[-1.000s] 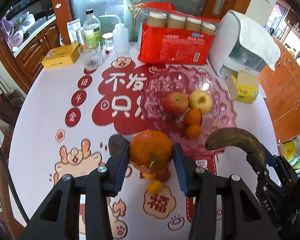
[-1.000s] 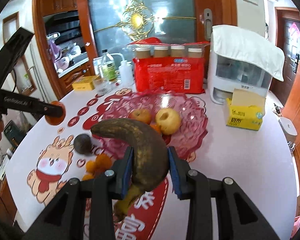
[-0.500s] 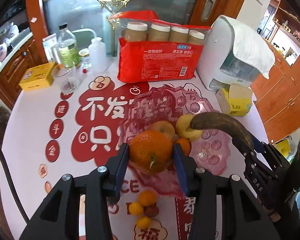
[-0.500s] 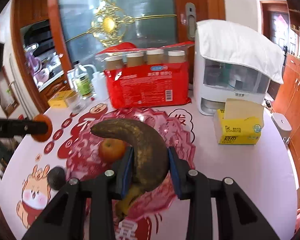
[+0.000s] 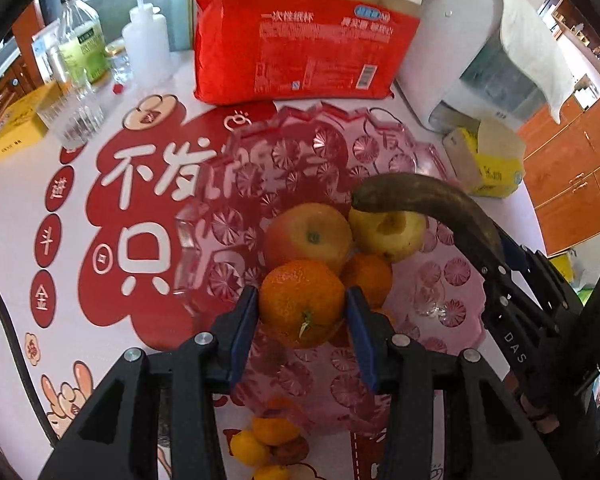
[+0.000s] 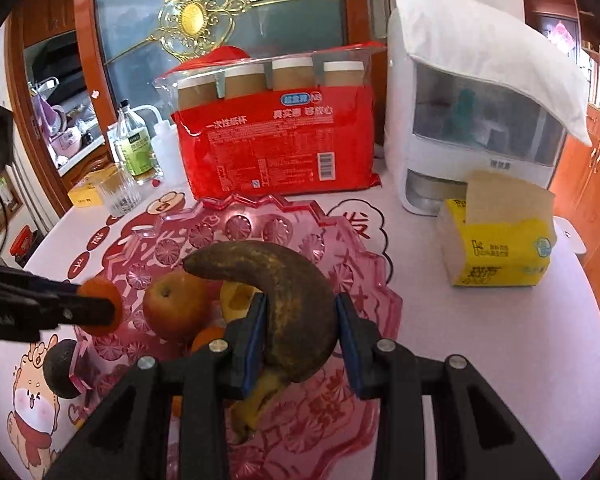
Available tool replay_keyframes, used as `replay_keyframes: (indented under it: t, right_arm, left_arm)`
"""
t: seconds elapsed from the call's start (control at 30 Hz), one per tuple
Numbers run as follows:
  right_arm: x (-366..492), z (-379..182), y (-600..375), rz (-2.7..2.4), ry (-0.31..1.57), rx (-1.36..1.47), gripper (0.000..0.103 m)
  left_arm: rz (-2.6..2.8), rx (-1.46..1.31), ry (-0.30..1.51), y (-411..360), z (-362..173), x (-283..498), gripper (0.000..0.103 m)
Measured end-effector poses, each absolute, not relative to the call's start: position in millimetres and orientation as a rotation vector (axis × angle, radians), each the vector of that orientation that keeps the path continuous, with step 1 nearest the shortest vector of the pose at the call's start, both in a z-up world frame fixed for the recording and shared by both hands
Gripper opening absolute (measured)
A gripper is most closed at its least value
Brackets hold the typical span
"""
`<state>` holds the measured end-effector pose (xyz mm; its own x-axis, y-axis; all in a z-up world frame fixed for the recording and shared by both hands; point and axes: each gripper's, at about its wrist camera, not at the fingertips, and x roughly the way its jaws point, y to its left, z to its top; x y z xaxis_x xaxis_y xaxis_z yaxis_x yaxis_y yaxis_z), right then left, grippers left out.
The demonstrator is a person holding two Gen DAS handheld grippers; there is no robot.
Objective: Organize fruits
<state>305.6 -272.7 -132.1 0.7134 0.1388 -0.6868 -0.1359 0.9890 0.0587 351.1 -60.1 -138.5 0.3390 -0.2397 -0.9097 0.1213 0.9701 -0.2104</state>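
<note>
The left gripper (image 5: 302, 312) clamps an orange (image 5: 302, 304) between its blue pads, held over the near side of the pink glass fruit bowl (image 5: 236, 176). The right gripper (image 6: 300, 332) grips a dark, overripe banana (image 6: 288, 292) above the same bowl. Inside the bowl lie a red apple (image 5: 308, 232), a yellow apple (image 5: 392, 232) and a small tangerine (image 5: 368, 276). An avocado (image 6: 58, 368) sits just outside the rim.

Orange (image 5: 302, 304) clamped over pink glass fruit bowl (image 5: 204, 216), stem scar toward camera. Browned banana (image 6: 276, 300) gripped above bowl's right side. Inside: red apple (image 5: 308, 236), yellow apple (image 5: 392, 232), small oranges (image 5: 367, 276). Avocado (image 6: 60, 368) beside bowl's left rim.
</note>
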Motion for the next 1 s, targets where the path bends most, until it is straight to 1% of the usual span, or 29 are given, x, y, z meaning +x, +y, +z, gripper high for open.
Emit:
replay_keyframes:
  t: [0.13,0.17,0.2,0.27,0.3,0.37,0.4,0.47,0.67,1.0]
  right_arm:
    - [308.2,-134.2,-267.5,0.168,0.781,-0.008,0.035]
    - [308.0,-134.5,-266.4,0.167,0.785,-0.012,0.035]
    - [307.3,-133.9,-265.4,0.167,0.789,-0.013,0.036]
    - [307.4,-134.2,-265.2,0.172,0.809,-0.001,0.037]
    - [306.1,-132.9,-265.3,0.170,0.820,0.009,0.037]
    - [301.2,-129.3,-265.1,0.166,0.817,0.019,0.038]
    - [298.7,-127.2,-264.8,0.164,0.816,0.023,0.041]
    - [291.7,-122.2,-263.4,0.155,0.818,0.022,0.043]
    - [260.8,-106.9,-254.6,0.150,0.838,0.038,0.044]
    - [193.1,-93.1,-226.9,0.164,0.878,0.032,0.044]
  left_arm:
    - [-0.229,-0.096,1.216,-65.6,-142.8,349.3,0.044]
    - [-0.230,-0.102,1.217,-64.9,-142.3,348.9,0.048]
    - [-0.232,-0.109,1.215,-64.5,-140.9,347.7,0.054]
    - [-0.236,-0.111,1.202,-63.8,-136.1,344.1,0.059]
    - [-0.238,-0.109,1.197,-63.7,-133.3,341.7,0.063]
    - [-0.246,-0.112,1.184,-61.8,-127.2,335.1,0.066]
    - [-0.248,-0.115,1.175,-60.1,-124.0,331.1,0.066]
    - [-0.237,-0.110,1.162,-55.8,-117.6,321.7,0.066]
    - [-0.206,-0.077,1.140,-37.1,-106.1,286.8,0.066]
    - [-0.186,-0.115,1.129,3.1,-102.1,224.4,0.067]
